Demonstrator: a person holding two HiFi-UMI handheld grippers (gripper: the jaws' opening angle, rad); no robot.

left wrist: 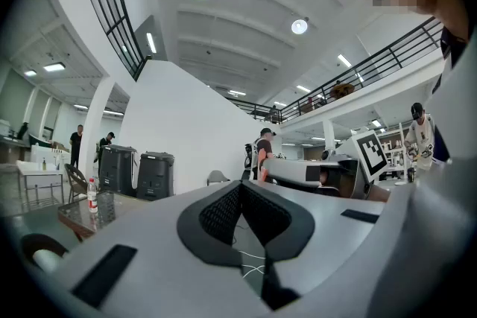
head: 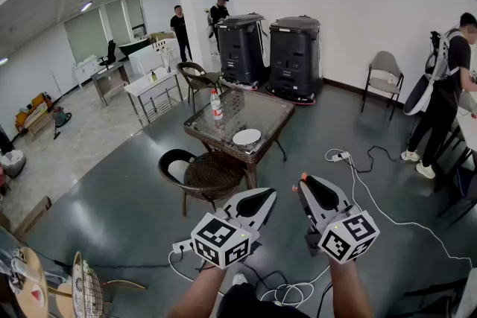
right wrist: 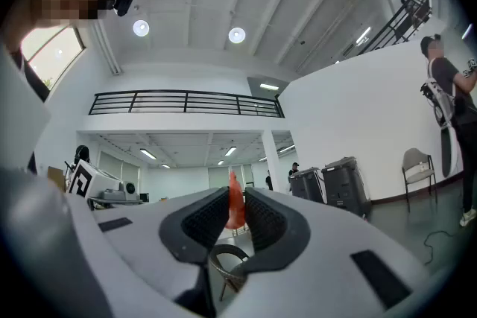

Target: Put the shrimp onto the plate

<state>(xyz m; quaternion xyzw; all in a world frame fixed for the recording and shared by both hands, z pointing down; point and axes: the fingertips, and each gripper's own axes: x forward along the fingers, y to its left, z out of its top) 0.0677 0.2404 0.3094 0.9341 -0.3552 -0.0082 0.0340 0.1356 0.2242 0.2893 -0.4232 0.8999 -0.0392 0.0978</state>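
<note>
The right gripper [right wrist: 235, 218] pinches the orange shrimp [right wrist: 234, 194] between its jaws, probably to carry it, while the left gripper [left wrist: 240, 188] is pressed together and empty, and the plate [head: 247, 136] stands on the table [head: 262, 109] well ahead of both.

Grey-bodied left gripper [head: 268, 194], right gripper [head: 307, 182]; black-padded fingers [head: 254, 202]; white cubes [head: 220, 240] with black square markers.
</note>
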